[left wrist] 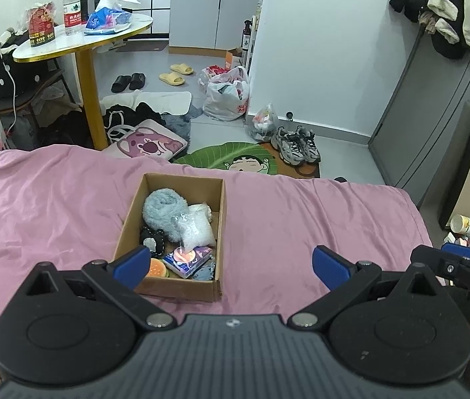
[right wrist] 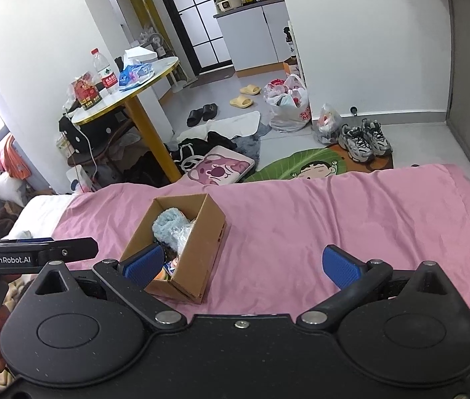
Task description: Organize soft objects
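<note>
A brown cardboard box (left wrist: 219,196) stands on the pink bedsheet (left wrist: 301,212). In it lie a fluffy pale-blue roll (left wrist: 163,211), a clear bag of white stuff (left wrist: 195,231), a black piece (left wrist: 153,241), a burger-shaped toy (left wrist: 157,268) and a blue tissue pack (left wrist: 188,259). My left gripper (left wrist: 231,264) is open and empty just in front of the box. In the right wrist view the box (right wrist: 198,252) sits left of centre. My right gripper (right wrist: 241,262) is open and empty over the sheet to the box's right.
Beyond the bed's far edge lie a pink cushion (left wrist: 150,143), a leaf rug (left wrist: 235,158), sneakers (left wrist: 296,144), plastic bags (left wrist: 230,94) and slippers. A round table (left wrist: 68,38) with a gold leg stands at the back left. The other gripper shows at right (left wrist: 451,266).
</note>
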`<act>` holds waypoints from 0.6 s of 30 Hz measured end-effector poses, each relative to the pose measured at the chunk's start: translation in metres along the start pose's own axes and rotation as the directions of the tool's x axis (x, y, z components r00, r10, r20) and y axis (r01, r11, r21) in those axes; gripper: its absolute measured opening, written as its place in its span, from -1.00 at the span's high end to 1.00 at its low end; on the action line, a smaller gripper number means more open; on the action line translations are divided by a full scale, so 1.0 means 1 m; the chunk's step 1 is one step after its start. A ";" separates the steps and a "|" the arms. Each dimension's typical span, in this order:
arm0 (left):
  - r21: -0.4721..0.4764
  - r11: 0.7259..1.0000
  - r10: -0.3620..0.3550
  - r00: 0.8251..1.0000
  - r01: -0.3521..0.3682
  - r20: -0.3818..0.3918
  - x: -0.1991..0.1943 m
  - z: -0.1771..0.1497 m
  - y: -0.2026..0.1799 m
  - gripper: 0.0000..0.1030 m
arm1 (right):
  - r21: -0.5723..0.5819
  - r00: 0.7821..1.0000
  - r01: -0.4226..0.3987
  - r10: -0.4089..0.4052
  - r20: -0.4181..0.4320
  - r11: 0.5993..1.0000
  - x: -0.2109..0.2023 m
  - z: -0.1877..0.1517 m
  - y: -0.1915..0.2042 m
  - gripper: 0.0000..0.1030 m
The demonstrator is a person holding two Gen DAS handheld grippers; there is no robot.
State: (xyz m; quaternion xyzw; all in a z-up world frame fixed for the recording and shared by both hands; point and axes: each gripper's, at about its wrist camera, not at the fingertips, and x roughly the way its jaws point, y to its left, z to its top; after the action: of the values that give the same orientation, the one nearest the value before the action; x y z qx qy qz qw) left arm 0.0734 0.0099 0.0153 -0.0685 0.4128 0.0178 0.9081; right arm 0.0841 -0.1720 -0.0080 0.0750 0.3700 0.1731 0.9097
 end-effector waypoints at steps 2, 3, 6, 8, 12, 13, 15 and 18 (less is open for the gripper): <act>0.008 1.000 0.010 1.000 -0.010 0.003 -0.001 -0.003 0.001 -0.99 | -0.003 1.000 0.003 -0.003 -0.004 1.000 0.000 0.000 0.003 -1.00; 0.013 1.000 0.012 1.000 -0.012 0.004 -0.002 -0.004 0.002 -0.99 | -0.005 1.000 0.005 -0.005 -0.005 1.000 -0.001 -0.001 0.004 -1.00; 0.029 0.999 0.019 1.000 -0.018 -0.012 0.001 -0.007 0.003 -0.99 | -0.021 1.000 0.010 -0.010 -0.014 1.000 -0.001 -0.004 0.008 -1.00; 0.030 0.999 0.024 1.000 -0.024 -0.019 0.002 -0.008 0.005 -0.99 | -0.024 1.000 0.008 -0.009 -0.022 1.000 0.000 -0.005 0.010 -1.00; 0.032 0.999 0.025 0.999 -0.024 -0.029 0.004 -0.011 0.007 -0.99 | -0.037 0.999 0.008 -0.009 -0.034 0.999 0.003 -0.008 0.015 -1.00; 0.031 0.999 0.029 0.999 -0.028 -0.032 0.005 -0.012 0.007 -0.99 | -0.040 0.999 0.007 -0.008 -0.036 0.999 0.003 -0.009 0.016 -1.00; 0.032 0.999 0.032 0.999 -0.031 -0.030 0.005 -0.014 0.007 -0.99 | -0.044 0.999 0.010 -0.012 -0.042 0.999 0.004 -0.011 0.018 -1.00; 0.036 0.999 0.039 0.999 -0.038 -0.029 0.006 -0.017 0.008 -0.99 | -0.043 0.999 0.006 -0.008 -0.052 0.999 0.005 -0.013 0.020 -1.00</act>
State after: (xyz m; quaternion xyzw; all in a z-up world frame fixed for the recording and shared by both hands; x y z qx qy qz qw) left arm 0.0643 0.0152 -0.0009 -0.0447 0.4275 0.0270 0.9025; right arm 0.0730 -0.1516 -0.0147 0.0495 0.3898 0.1797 0.9018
